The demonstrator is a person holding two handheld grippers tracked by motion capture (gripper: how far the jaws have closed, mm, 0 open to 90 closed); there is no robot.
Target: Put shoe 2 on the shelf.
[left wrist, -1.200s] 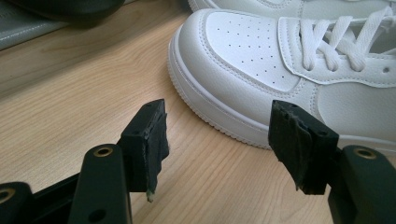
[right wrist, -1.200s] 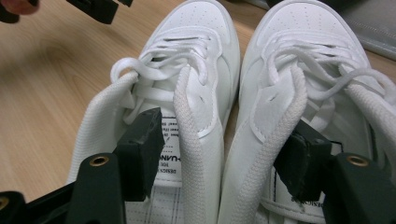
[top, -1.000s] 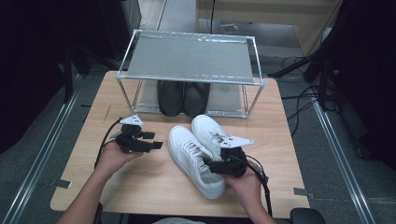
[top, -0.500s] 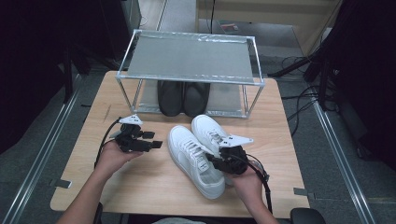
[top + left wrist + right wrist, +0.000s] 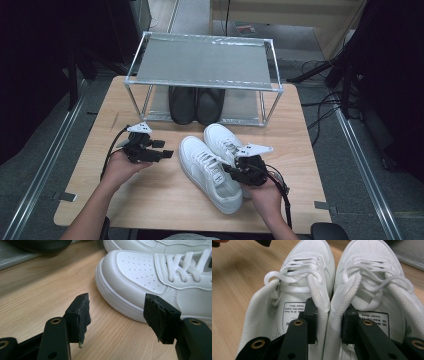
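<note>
Two white sneakers (image 5: 207,170) lie side by side on the wooden table (image 5: 150,200), toes pointing away. My right gripper (image 5: 231,170) is at their heels, with one jaw inside each shoe. In the right gripper view the right gripper (image 5: 329,322) is shut on the two touching inner collars, pinching the left sneaker (image 5: 309,270) and the right sneaker (image 5: 372,267) together. My left gripper (image 5: 167,152) is open just left of the nearer sneaker's toe. The left gripper (image 5: 120,315) has bare table between its jaws, and the white toe cap (image 5: 135,270) is just beyond.
A metal-framed rack (image 5: 200,62) with a grey mesh top stands at the back of the table. A pair of black shoes (image 5: 195,105) sits on its lower level. Cables trail from both grippers across the wood.
</note>
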